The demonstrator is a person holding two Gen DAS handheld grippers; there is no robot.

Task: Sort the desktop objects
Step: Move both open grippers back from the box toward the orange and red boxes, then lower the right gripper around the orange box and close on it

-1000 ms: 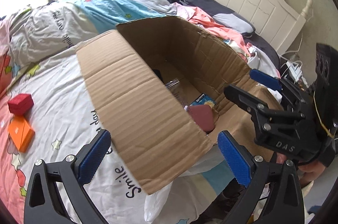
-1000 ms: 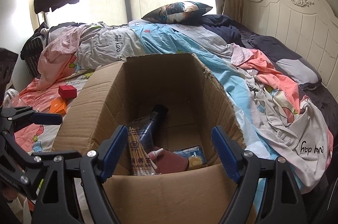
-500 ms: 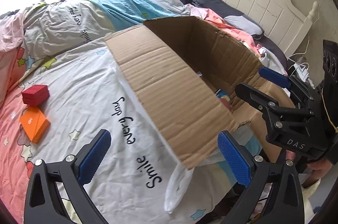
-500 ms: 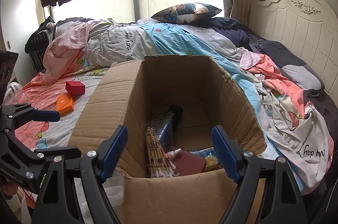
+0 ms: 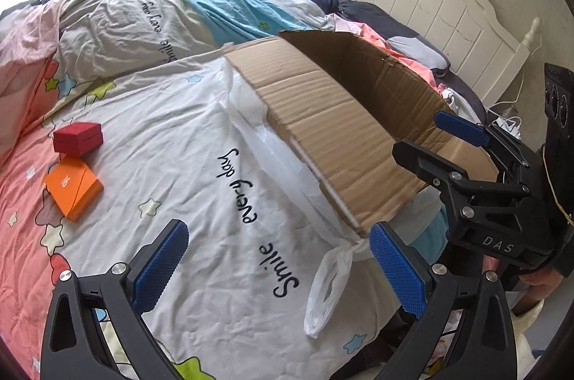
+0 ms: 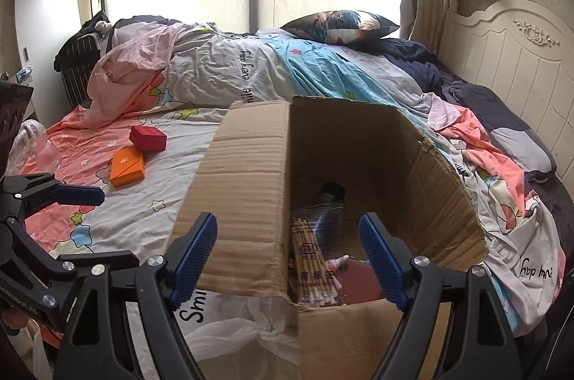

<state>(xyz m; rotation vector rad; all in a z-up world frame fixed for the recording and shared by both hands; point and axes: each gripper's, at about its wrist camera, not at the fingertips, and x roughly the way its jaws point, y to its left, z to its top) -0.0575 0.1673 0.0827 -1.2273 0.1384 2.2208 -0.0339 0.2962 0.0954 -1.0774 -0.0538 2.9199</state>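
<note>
So the cardboard box [image 6: 358,186] was sat on the bed, open side up, and stuff was already seen inside it: a bundle of cotton swabs [image 6: 312,265], a dark plastic packet [image 6: 328,211] and a maroon thing too hidden to name. Left of the box, well apart from it on the quilt [image 5: 186,164], a red jewellery box [image 5: 77,137] was lying with an orange box [image 5: 71,188] touching it on the near side.

Both claws were spread wide with nothing pinched. The left gripper [image 5: 276,265] was hovering over the quilt left of the box, pointed roughly toward those two small boxes; the right gripper [image 6: 287,258] was held over the box's near left corner.

If those two are meant for the box too (a guess), a grab would be best done one at a time: fingers lined up across the short flat sides, closed squarely so the neighbour isn't nudged. A white plastic bag [image 5: 323,286] tucked under the box's near corner should be kept out of the pinch.
</note>
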